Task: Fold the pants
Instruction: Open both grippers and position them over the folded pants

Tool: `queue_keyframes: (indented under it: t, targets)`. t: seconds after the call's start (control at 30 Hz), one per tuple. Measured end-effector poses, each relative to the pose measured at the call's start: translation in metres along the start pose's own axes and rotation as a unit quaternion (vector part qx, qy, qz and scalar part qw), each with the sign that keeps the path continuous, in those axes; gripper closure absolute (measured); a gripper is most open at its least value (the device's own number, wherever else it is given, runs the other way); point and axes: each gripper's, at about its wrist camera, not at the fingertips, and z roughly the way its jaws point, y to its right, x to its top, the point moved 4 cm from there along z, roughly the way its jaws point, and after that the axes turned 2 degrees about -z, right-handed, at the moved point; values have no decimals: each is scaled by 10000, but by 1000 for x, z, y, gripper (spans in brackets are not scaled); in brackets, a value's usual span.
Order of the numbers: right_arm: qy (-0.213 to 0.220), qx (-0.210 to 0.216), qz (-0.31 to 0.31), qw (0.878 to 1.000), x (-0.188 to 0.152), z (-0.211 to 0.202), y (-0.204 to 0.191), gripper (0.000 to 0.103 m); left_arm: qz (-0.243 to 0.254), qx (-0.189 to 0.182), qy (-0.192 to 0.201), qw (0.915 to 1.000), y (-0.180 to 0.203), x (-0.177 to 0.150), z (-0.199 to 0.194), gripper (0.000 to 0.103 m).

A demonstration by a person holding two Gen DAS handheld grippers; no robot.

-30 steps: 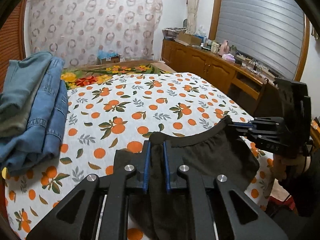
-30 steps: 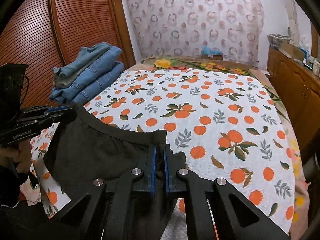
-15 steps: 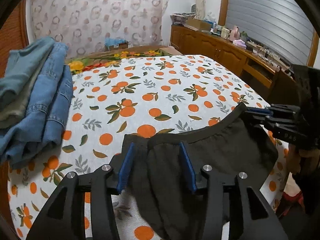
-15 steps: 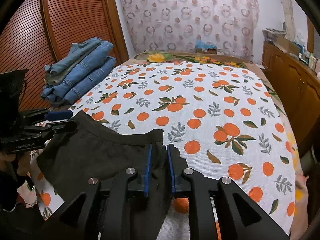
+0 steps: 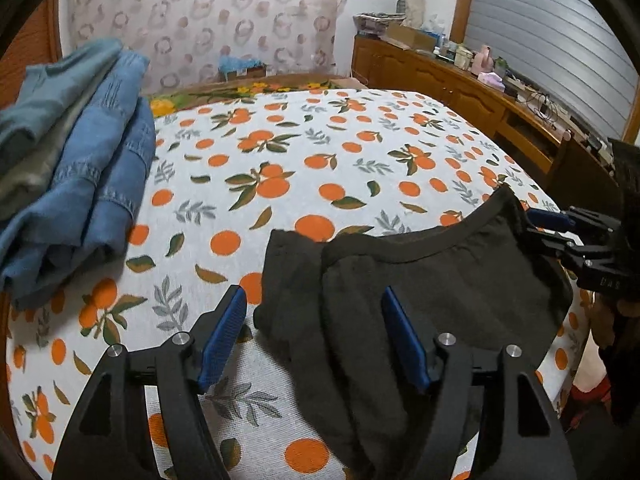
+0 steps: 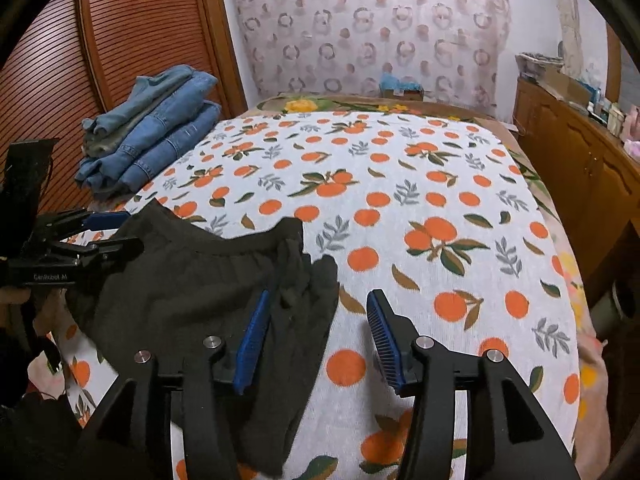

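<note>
Pants: dark charcoal pants (image 5: 432, 280) are lying at the near edge of the bed, the banded waist curving along the far side and the rest trailing toward the cameras, over the near edge.
Long axis: the waistband is running across both views, from one gripper to the other; the legs are judged to be hanging off the near edge, though their ends are not being shown.
Left gripper: the left gripper (image 5: 316, 334) is being held low over its corner of the waist; its jaws have just been opening, and cloth is lying between the blue pads (image 5: 222, 334) without being pressed.
Right gripper: the right gripper (image 6: 318, 340) is being held over the opposite corner; its jaws have just been opening too, with the bunched cloth edge resting against the left pad only, released.
Relation for the coming move: each waist corner is lying directly ahead of and below its own jaws, so neither hand is judged nearer; a re-grip lower on the cloth is judged likely.
Bedspread: the orange-print bedspread (image 6: 440, 208) is being left bare beyond the waistband.
Surroundings: a stack of folded jeans (image 5: 76, 168) is sitting well apart at the far left corner.
</note>
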Motion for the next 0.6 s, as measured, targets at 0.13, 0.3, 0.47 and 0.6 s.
queue_keyframes:
  t: [0.13, 0.3, 0.47, 0.6]
  targets:
    - [-61, 24, -1, 10000, 2, 3, -1, 51, -59, -50, -76, 9999, -2, -2, 5, 32]
    - [-244, 85, 47, 9997, 5, 14, -1, 51, -80, -107, -74, 9999, -3, -3, 8, 32]
    - [-226, 84, 46, 9997, 7, 15, -1, 51, -53, -105, -27, 9999, -3, -3, 9, 30]
    - [-207, 106, 17, 9997, 7, 17, -4, 51, -36, -70, 15, 10000, -2, -4, 9, 29]
